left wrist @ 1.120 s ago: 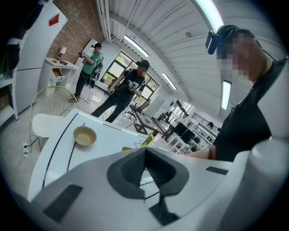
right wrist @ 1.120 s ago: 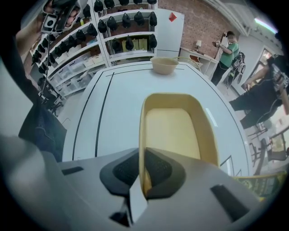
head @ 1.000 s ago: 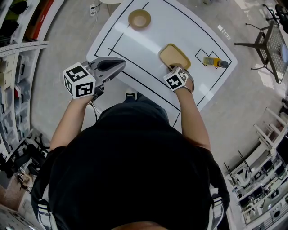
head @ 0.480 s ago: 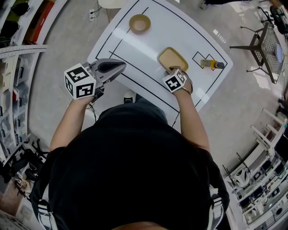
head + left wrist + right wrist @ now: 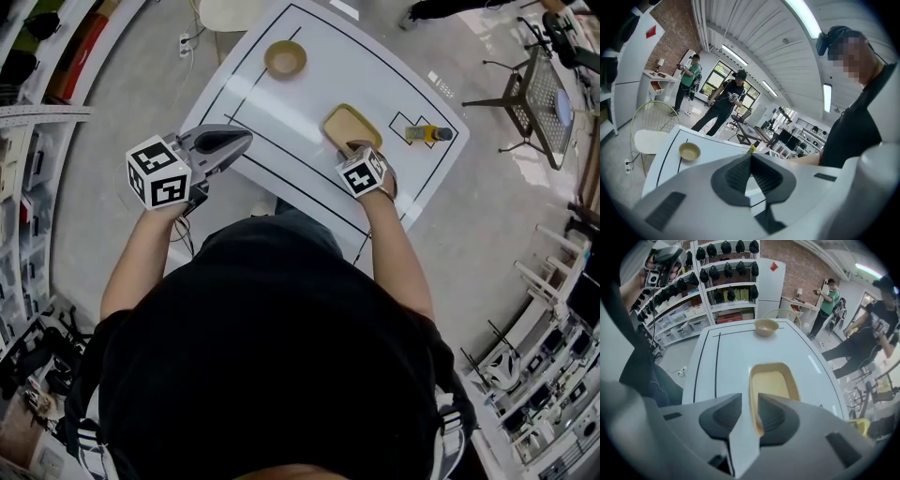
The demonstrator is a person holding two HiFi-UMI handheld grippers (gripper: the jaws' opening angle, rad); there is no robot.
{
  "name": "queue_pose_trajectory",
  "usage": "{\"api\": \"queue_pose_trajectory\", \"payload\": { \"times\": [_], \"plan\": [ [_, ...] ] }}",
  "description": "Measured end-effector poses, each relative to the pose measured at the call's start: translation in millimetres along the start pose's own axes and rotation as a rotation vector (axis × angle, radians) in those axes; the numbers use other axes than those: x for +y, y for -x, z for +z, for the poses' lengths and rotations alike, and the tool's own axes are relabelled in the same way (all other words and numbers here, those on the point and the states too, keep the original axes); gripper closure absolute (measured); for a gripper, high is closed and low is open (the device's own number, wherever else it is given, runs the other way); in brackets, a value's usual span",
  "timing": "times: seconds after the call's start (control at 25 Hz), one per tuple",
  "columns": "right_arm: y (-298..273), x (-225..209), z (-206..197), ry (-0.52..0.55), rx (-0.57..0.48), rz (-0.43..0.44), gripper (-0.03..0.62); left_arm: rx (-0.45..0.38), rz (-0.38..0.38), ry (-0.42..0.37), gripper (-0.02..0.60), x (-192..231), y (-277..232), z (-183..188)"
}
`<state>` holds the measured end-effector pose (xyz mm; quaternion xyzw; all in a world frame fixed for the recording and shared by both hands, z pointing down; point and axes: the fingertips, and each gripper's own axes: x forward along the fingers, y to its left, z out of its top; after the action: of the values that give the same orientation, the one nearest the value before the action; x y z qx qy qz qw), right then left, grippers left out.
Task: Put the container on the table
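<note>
Right gripper view: the right tongs [image 5: 749, 404], just opened and released, hang over the near rim of the tan container [image 5: 771, 383] resting on the table [image 5: 731, 357] at 12 o'clock; left tongs [image 5: 751, 158] clenched empty.

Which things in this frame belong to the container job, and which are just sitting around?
Job: yellow container, resting on the white table.
Lying about: tan bowl; yellow bottle.
</note>
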<state>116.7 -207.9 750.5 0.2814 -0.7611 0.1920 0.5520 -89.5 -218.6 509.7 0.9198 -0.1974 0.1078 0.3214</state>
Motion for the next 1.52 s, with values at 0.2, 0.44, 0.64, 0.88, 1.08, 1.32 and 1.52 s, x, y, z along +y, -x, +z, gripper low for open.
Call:
{"api": "queue_pose_trajectory", "payload": {
  "times": [0.2, 0.44, 0.64, 0.88, 1.08, 1.32, 1.52],
  "plan": [
    [30, -9, 15, -0.031, -0.053, -0.034, 0.487, -0.014, -0.001, -0.028, 0.575, -8, 10, 7],
    [65, -17, 34, -0.045, -0.114, -0.074, 0.488, -0.040, -0.009, -0.074, 0.575, -21, 21, 22],
    [96, -24, 47, -0.066, -0.183, -0.118, 0.494, -0.056, -0.019, -0.105, 0.575, -33, 25, 28],
    [129, -30, 51, -0.105, -0.249, -0.161, 0.500, -0.078, -0.017, -0.139, 0.575, -42, 36, 37],
    [158, -33, 53, -0.139, -0.308, -0.189, 0.503, -0.099, -0.011, -0.165, 0.575, -51, 44, 44],
    [191, -29, 60, -0.118, -0.364, -0.230, 0.507, -0.115, -0.009, -0.183, 0.575, -67, 52, 44],
    [207, -18, 64, -0.103, -0.396, -0.248, 0.510, -0.119, 0.000, -0.189, 0.575, -75, 62, 37]
  ]
}}
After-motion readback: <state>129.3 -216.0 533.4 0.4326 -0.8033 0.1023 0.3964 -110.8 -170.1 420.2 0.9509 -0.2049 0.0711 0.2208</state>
